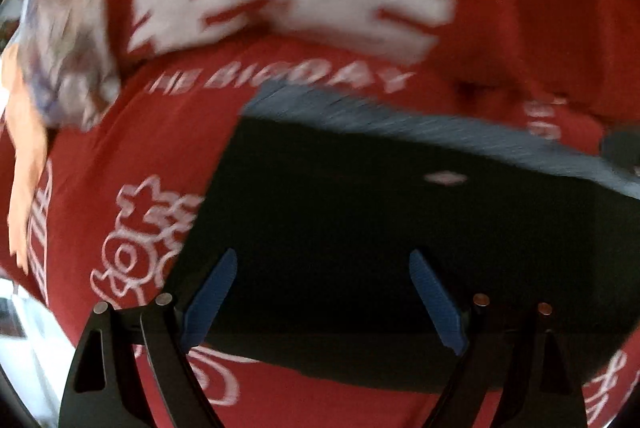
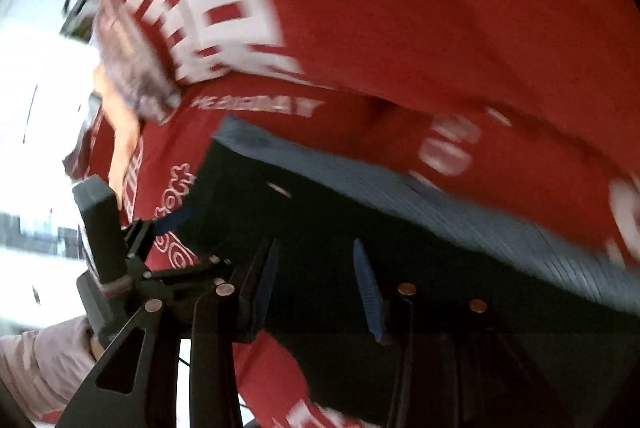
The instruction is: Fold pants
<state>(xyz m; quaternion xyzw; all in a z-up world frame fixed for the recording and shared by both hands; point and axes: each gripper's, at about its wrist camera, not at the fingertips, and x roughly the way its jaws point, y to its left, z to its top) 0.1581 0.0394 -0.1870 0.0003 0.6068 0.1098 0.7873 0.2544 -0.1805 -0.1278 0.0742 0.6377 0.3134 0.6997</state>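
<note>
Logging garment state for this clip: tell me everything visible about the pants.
The pants are black with a grey ribbed waistband and a small white tag. They lie flat in a compact rectangle on a red printed cloth, seemingly already folded. Both views are motion-blurred. The open left tongs and open right tongs are over them; whether they touch is unclear.
</note>
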